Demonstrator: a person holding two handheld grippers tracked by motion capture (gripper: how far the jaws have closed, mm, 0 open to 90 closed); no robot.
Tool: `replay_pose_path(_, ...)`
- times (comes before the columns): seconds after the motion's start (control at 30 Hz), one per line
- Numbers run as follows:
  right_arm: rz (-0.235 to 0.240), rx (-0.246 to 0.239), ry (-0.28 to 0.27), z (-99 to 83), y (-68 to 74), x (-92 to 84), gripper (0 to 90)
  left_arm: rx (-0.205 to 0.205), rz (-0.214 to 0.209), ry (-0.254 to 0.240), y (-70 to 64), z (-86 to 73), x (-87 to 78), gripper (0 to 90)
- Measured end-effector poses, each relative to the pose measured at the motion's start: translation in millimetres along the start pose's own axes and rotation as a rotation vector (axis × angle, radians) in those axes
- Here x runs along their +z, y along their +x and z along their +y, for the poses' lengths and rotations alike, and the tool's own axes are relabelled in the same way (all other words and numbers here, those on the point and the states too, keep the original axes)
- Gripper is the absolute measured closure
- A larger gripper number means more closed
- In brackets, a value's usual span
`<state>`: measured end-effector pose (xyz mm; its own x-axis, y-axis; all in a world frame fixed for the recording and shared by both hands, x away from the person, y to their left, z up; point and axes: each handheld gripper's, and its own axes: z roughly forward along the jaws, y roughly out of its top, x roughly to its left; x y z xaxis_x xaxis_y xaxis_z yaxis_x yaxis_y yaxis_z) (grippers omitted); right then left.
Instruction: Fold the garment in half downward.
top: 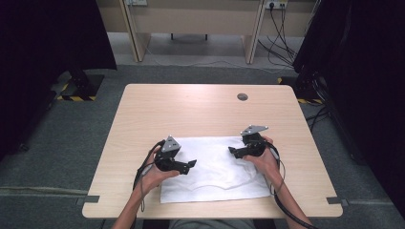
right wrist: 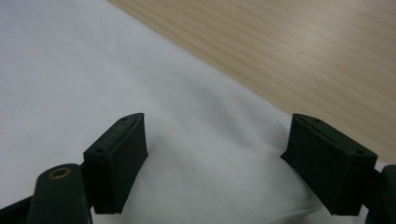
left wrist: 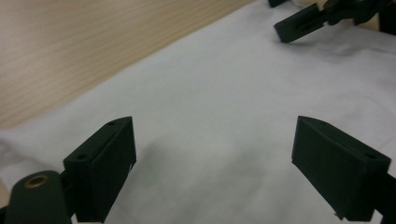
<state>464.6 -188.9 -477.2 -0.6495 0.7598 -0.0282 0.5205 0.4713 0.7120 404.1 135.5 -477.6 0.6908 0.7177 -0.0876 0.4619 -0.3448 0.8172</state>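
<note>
While both jaws gape empty, left gripper (top: 191, 164), right gripper (top: 232, 151), rumpled white cloth (top: 215, 174), woodgrain table (top: 191, 107).

Counter (top: 200, 109): light wood, rectangular. Round dark grommet (top: 242, 97) in counter top near far right corner. Grey carpet floor (top: 67, 143) around counter. Beyond counter's far edge: pale desk (top: 191, 19) on panel legs, cables (top: 282, 43) hanging and trailing on floor at its right. Black curtains (top: 43, 52) well left and right of counter. Yellow-black striped tape (top: 76, 98) on floor off counter's far left corner.
</note>
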Motion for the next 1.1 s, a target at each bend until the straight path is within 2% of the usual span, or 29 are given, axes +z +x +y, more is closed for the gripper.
replay_pose_path(0.07, -0.034, 0.012, 0.017, 0.8, -1.6, -4.3, 18.7, -0.003, 0.001, 0.031, 3.7, -4.7, 4.0, 13.5)
replay_pose_path(0.1, -0.028, 0.027, 0.010, 0.6, -1.9, -6.7, 18.6, 0.003, 0.004, 0.042, 4.0, -6.8, 5.0, 13.5)
replay_pose_path(0.17, 0.023, 0.046, -0.024, 1.7, 0.3, -11.2, 18.6, 0.018, 0.009, 0.049, 3.5, -7.6, 5.1, 13.2)
replay_pose_path(0.23, 0.050, 0.009, -0.033, 3.5, 8.3, -12.2, 17.9, 0.033, 0.014, 0.054, 2.4, -7.7, 5.3, 12.9)
replay_pose_path(0.3, 0.066, -0.031, 0.005, 3.1, 15.4, -8.0, 16.2, 0.028, 0.012, 0.051, 1.8, -8.0, 4.9, 12.1)
replay_pose_path(0.37, 0.057, -0.030, 0.035, 1.4, 15.6, -3.6, 15.9, 0.014, 0.011, 0.040, 2.9, -8.5, 3.7, 12.0)
replay_pose_path(0.43, 0.041, -0.024, 0.032, -0.5, 11.9, -3.5, 16.2, 0.005, 0.009, 0.036, 3.4, -9.0, 3.0, 11.6)
replay_pose_path(0.5, 0.028, -0.015, 0.035, -1.4, 9.5, -8.7, 15.3, 0.002, 0.008, 0.033, 2.3, -9.6, 1.9, 11.3)
replay_pose_path(0.57, 0.029, -0.030, 0.042, -4.5, 8.9, -13.7, 15.3, 0.002, 0.011, 0.033, -0.5, -10.2, 1.1, 11.1)
replay_pose_path(0.63, 0.029, -0.036, 0.065, -10.9, 6.2, -18.4, 15.4, 0.019, 0.013, 0.052, -5.0, -12.1, 0.4, 10.3)
replay_pose_path(0.67, 0.033, -0.030, 0.062, -14.6, 3.6, -20.6, 15.5, 0.030, 0.013, 0.073, -7.2, -13.4, 0.2, 10.2)
replay_pose_path(0.77, 0.034, -0.001, 0.057, -20.5, -4.9, -26.3, 16.8, 0.065, 0.019, 0.083, -10.6, -15.3, -1.3, 10.1)
replay_pose_path(0.83, 0.012, 0.001, 0.064, -19.9, -6.7, -30.4, 15.0, 0.062, 0.021, 0.083, -11.8, -15.7, -3.7, 10.0)
replay_pose_path(0.9, -0.001, -0.001, 0.040, -16.9, -6.0, -36.4, 14.7, 0.050, 0.025, 0.052, -13.0, -15.2, -7.6, 10.1)
replay_pose_path(1.0, 0.039, -0.012, 0.001, -13.2, 0.7, -41.1, 14.7, 0.060, 0.021, 0.041, -16.3, -14.6, -13.1, 10.0)
replay_pose_path(1.1, 0.070, -0.053, 0.032, -17.1, 13.7, -36.4, 14.3, 0.078, 0.026, 0.057, -21.5, -18.2, -16.0, 10.0)
